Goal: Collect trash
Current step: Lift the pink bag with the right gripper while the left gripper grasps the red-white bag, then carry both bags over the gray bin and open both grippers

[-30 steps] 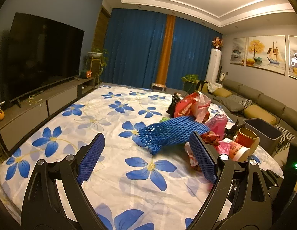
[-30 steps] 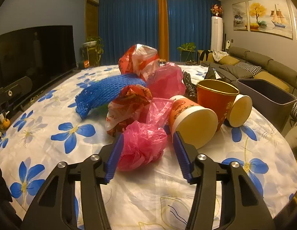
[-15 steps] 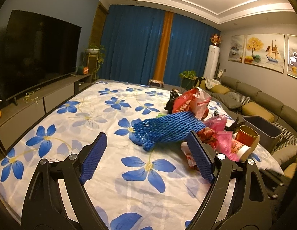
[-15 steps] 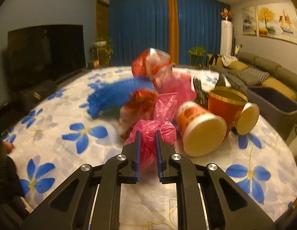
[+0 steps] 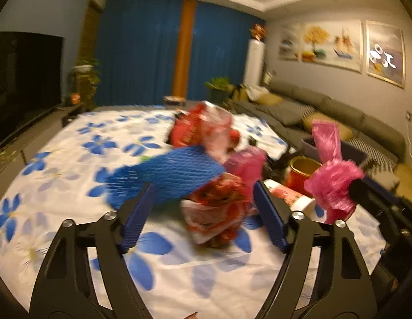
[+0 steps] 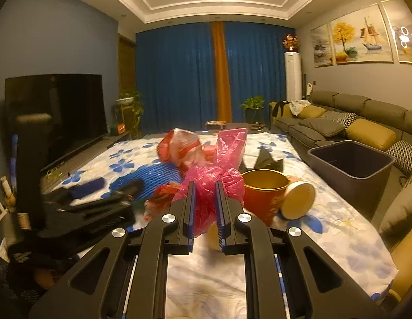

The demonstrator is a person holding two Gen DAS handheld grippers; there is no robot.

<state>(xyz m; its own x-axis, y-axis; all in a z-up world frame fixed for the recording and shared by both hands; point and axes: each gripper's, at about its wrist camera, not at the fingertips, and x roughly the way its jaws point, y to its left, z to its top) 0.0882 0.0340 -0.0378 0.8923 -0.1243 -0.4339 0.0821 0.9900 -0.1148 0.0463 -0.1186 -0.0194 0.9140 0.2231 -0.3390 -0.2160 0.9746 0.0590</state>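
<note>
The right gripper (image 6: 205,212) clamps the crumpled pink plastic bag (image 6: 206,183) for binning; the left gripper (image 5: 203,212) fingers, apart and closing, straddle the crumpled red-and-white wrapper (image 5: 216,212).

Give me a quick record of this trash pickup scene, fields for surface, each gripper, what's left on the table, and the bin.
surface: table with a flowered cloth
right gripper: shut on pink bag
left gripper: jaws closing, red wrapper between them, not pressed
left on table: blue net, red cup
bin: dark, beside the sofa
</note>
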